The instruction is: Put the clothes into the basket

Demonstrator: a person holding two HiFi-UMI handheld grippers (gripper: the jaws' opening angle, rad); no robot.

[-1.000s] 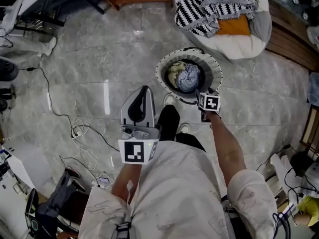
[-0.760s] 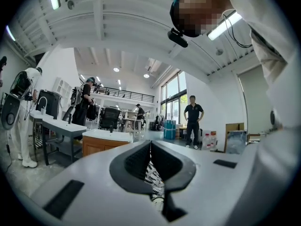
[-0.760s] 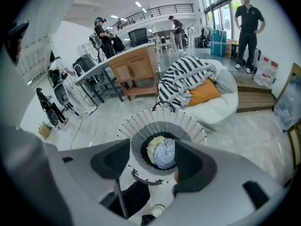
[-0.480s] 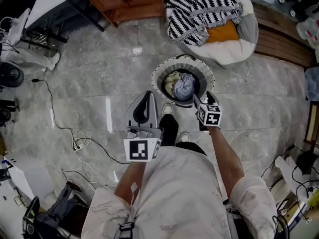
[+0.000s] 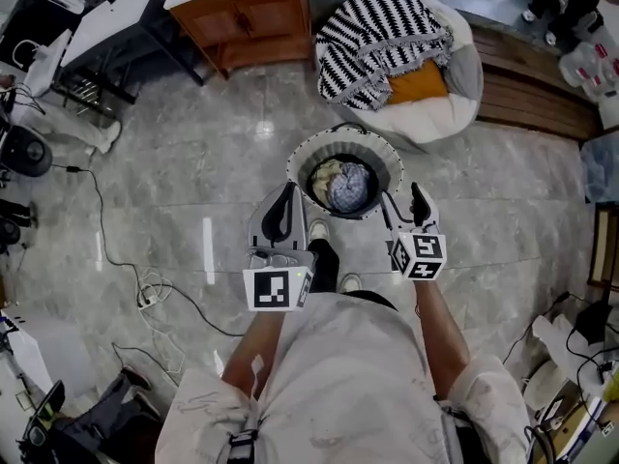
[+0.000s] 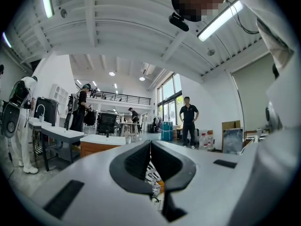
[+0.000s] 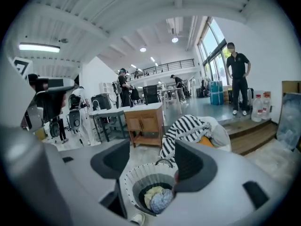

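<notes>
Though poised just this side of the basket (image 5: pixel 302 155), grips nothing: right gripper (image 5: pixel 402 203) gaping, left gripper (image 5: pixel 283 193) pinched closed; striped blanket (image 5: pixel 372 32) straight beyond the basket, nearer the right.

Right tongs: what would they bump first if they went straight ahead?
Probably the white basket, sitting low between the open right tongs; depth is unclear, so maybe the striped blanket beyond.
</notes>
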